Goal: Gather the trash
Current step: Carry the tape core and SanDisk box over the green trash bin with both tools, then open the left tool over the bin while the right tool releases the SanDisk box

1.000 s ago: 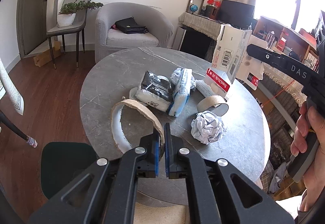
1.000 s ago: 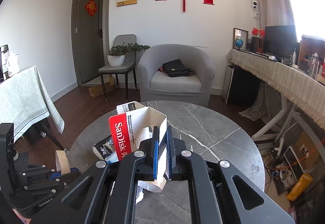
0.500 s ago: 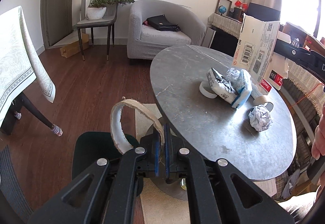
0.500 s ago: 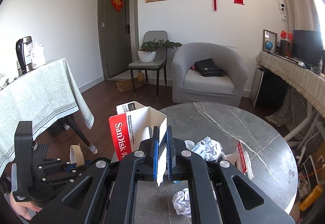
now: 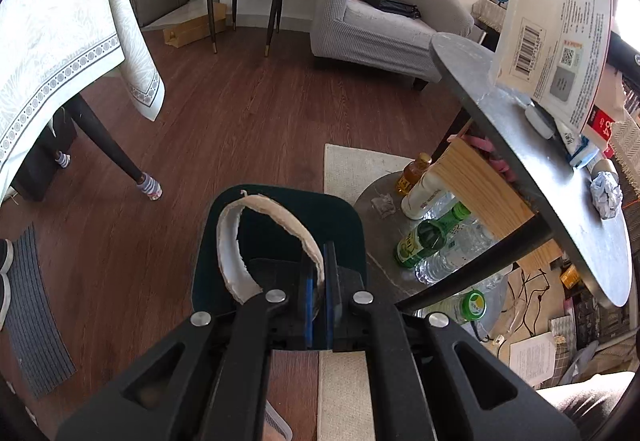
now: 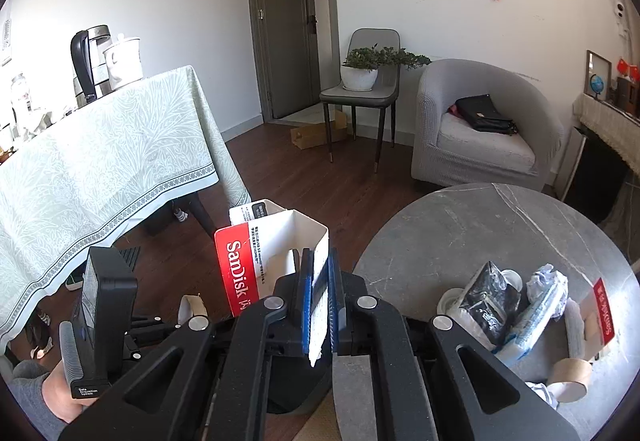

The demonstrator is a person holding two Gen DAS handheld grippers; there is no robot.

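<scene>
The right gripper point(image 6: 320, 305) pinches a white-and-red carton point(image 6: 276, 253) printed "SanDisk". The left gripper point(image 5: 316, 295) pinches a torn cardboard ring point(image 5: 256, 237) above a dark green bin point(image 5: 344, 225).

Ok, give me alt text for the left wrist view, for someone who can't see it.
The left gripper is shut on a torn cardboard ring, held above a dark green bin on the wood floor. At right, a round grey table bears a crumpled paper ball, with bottles underneath.
</scene>
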